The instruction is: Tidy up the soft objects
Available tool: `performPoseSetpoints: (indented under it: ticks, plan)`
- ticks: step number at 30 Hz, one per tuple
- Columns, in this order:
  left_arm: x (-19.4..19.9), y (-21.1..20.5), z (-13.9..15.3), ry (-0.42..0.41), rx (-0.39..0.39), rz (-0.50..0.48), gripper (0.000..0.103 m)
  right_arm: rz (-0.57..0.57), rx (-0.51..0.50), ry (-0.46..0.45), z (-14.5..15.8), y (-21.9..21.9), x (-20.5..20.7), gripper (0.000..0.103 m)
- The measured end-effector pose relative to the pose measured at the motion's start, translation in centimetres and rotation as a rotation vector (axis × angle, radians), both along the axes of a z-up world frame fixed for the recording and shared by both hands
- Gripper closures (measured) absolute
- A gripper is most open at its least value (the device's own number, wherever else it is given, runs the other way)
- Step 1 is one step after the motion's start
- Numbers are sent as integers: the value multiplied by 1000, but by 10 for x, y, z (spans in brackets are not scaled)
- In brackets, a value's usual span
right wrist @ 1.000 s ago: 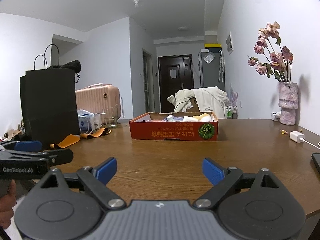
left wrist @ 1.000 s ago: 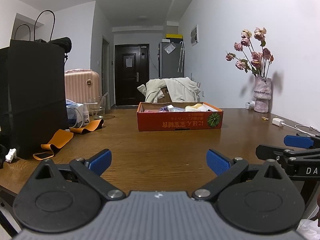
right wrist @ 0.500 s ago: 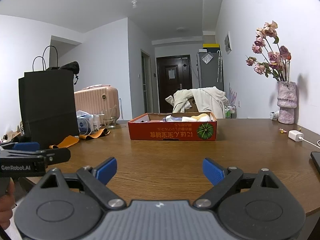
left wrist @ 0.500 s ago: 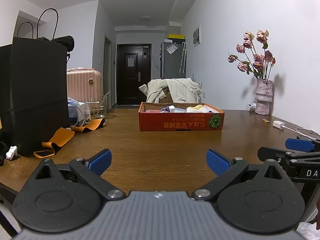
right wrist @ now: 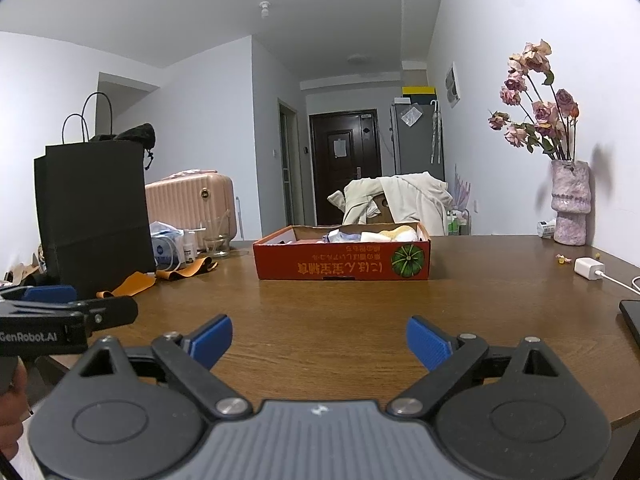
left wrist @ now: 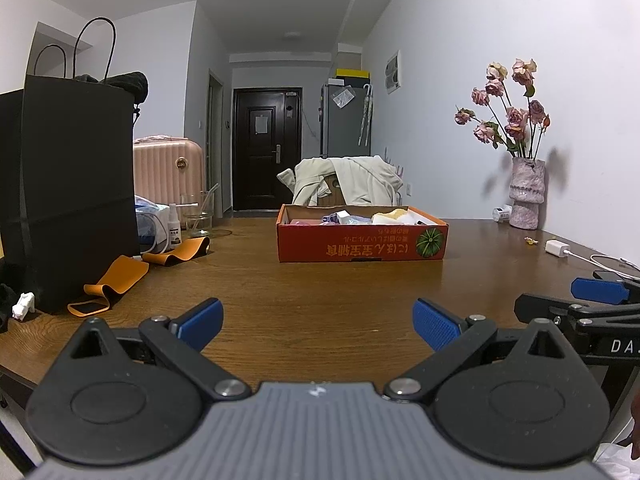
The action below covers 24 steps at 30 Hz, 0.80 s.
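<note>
A shallow red cardboard box (left wrist: 362,242) (right wrist: 342,264) stands mid-table, holding several soft items: white, yellow, pale purple and pink cloths (left wrist: 384,217) (right wrist: 376,235). My left gripper (left wrist: 318,322) hovers open over the table's near edge, well short of the box, nothing between its blue pads. My right gripper (right wrist: 319,338) is open and empty too, at about the same distance from the box. Each gripper shows at the edge of the other's view: the right one (left wrist: 576,308), the left one (right wrist: 68,308). An orange band (left wrist: 120,280) (right wrist: 134,282) lies left of the box.
A tall black paper bag (left wrist: 68,192) (right wrist: 94,208) stands at the table's left with small bottles and a glass (left wrist: 198,216) behind it. A vase of dried roses (left wrist: 526,196) (right wrist: 570,204) and a white charger (left wrist: 557,247) (right wrist: 588,268) sit on the right. A draped chair is behind the box.
Both cameras have dropped slightly and eased back, so the box sits a touch lower and farther in view. Both grippers stay open and empty.
</note>
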<state>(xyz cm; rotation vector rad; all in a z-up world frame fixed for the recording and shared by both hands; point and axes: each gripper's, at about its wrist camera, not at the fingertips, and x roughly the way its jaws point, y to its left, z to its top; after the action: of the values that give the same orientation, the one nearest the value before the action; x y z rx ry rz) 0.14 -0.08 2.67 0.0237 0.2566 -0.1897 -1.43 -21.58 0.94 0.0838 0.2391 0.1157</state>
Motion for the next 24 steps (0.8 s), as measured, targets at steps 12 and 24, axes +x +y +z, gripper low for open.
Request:
performPoseSetpoints:
  ticks: [12,24]
  plan:
    - [-1,0,-2,2,3,-2,0,3,2,1,-1,2,3,6]
    - [-1,1,-6,12,5,-9,0,-6,1,12,-3,2,4,6]
